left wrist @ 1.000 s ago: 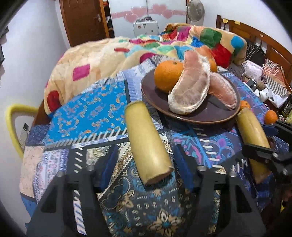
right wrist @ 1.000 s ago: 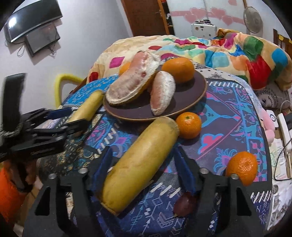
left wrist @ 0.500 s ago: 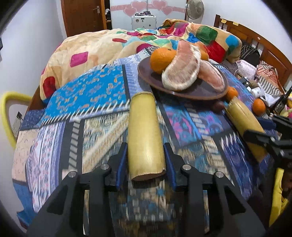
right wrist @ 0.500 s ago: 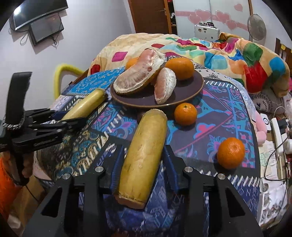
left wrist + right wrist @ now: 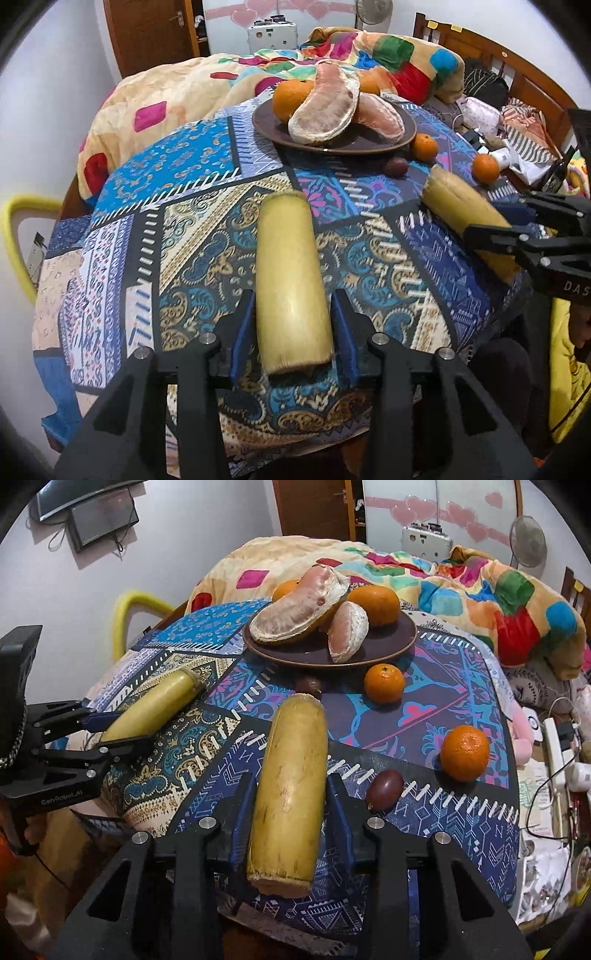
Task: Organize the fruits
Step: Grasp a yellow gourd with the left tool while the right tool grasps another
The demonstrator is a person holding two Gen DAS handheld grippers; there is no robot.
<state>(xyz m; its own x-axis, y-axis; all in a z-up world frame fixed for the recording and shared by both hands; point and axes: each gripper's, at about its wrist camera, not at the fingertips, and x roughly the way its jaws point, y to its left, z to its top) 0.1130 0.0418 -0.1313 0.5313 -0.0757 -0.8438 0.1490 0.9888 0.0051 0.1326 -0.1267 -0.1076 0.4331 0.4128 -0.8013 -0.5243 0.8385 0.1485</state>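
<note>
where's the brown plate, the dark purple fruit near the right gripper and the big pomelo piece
brown plate (image 5: pixel 399 642): right wrist view, bare right rim
dark purple fruit (image 5: pixel 384 789): right wrist view, middle
big pomelo piece (image 5: pixel 295 607): right wrist view, pink flesh

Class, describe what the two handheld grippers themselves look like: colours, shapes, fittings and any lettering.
Both the left gripper and the right gripper are matte black angular frames with triangular cut-outs and round silver bolt heads. Their fingers carry flat blue pads. White lettering reads "GenRobot_AI" on the left gripper's body in the right wrist view; the right gripper shows "DAS", cut off. No cables or sleeves are clearly visible.
</note>
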